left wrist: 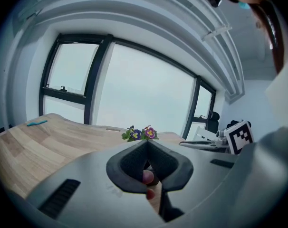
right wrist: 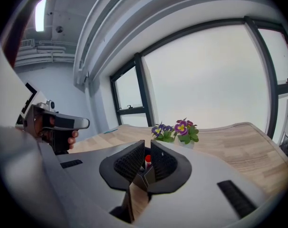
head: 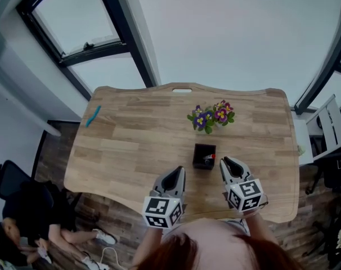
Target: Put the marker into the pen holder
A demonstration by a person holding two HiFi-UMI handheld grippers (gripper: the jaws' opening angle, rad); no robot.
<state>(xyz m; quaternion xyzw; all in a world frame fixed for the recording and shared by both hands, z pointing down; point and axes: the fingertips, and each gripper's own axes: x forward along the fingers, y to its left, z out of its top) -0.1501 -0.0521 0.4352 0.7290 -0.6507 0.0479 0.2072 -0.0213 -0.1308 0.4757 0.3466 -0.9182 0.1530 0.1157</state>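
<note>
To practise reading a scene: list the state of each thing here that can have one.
Marker: in the pen holder, red end up.
Pen holder: upright on the table.
Left tool: shut, empty.
Right tool: slightly open, empty.
Flowers: upright, in bloom.

— Right gripper (right wrist: 147, 145)?
— Stands slightly parted, framing a red-capped marker (right wrist: 148, 160) upright in the black pen holder (right wrist: 145, 177).
— And farther off?
— Purple flowers (right wrist: 177, 132) on the wooden table (right wrist: 239, 146) beyond the holder; far left, the left gripper (right wrist: 86, 123), held in a hand (right wrist: 72, 135).
</note>
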